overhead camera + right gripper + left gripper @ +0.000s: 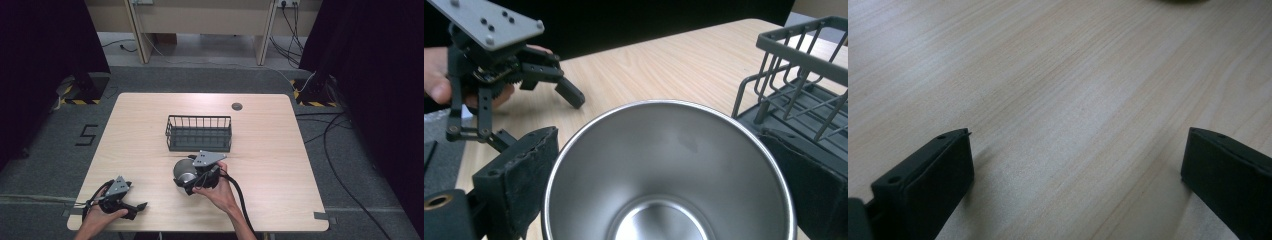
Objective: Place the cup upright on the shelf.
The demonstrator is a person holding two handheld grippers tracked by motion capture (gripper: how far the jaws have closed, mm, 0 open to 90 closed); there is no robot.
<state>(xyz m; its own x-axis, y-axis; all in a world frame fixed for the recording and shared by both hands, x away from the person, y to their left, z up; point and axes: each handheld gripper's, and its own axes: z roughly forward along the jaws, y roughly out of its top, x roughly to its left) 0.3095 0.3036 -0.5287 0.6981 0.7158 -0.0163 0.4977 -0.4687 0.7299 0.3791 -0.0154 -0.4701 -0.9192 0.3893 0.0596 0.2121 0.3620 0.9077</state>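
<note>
Jaws of right gripper [664, 190] straddling shiny steel cup [669, 175] — left gripper [1075, 170] wide open, empty.

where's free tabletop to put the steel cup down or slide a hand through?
Free: the table's right side, beyond the wire basket and right gripper; the far strip behind the basket, apart from a small round grommet; the left stretch between basket and left gripper. Crowded: the gap where the steel cup sits just before the basket.

Cup [184, 172] on table [140, 120]; just before basket [199, 133]
</note>
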